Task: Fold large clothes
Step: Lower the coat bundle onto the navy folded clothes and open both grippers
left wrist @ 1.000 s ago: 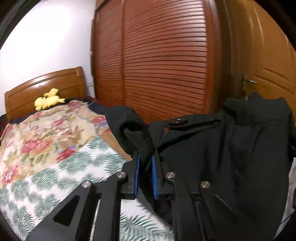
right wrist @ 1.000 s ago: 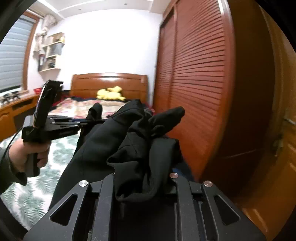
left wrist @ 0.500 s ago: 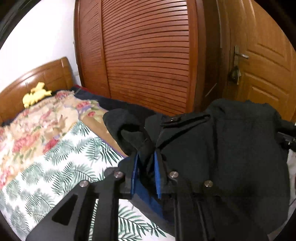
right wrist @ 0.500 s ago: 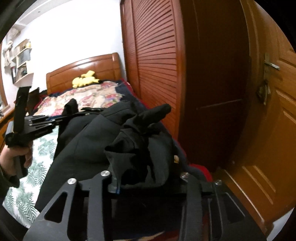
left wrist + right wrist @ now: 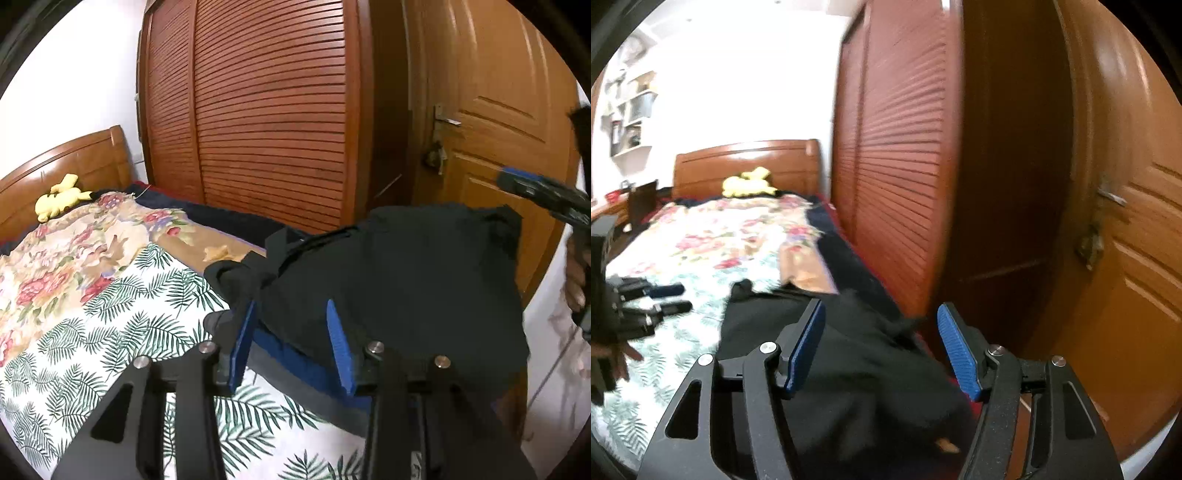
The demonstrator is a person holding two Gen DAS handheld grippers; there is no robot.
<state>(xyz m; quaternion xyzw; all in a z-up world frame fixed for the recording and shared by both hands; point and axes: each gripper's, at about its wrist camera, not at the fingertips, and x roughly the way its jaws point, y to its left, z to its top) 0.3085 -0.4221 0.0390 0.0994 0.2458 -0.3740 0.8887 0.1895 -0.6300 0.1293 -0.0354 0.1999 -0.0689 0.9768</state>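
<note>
A large black garment [image 5: 406, 277] lies bunched on the bed's near corner, its blue lining showing at the near edge. My left gripper [image 5: 290, 306] is low over that edge. Its jaws are opening, and the fabric sits loose between the blue pads [image 5: 338, 339] without being pressed. In the right wrist view the same garment [image 5: 849, 369] lies below my right gripper [image 5: 881, 306], whose jaws are opening wide with no cloth pinched. The left gripper [image 5: 679, 297] shows at the left edge of that view, and the right gripper [image 5: 546, 195] at the upper right of the left wrist view.
The bed has a palm-leaf sheet [image 5: 92, 350], a floral quilt [image 5: 74, 243] and a yellow plush toy [image 5: 59, 201] by the wooden headboard [image 5: 746, 162]. Louvred wardrobe doors [image 5: 269, 122] run along the bed's far side. A wooden door [image 5: 491, 147] stands beyond the garment.
Both grippers held the black garment up and have let go. It has dropped onto the bed and both sets of jaws now stand apart. The left gripper has sunk toward the bed.
</note>
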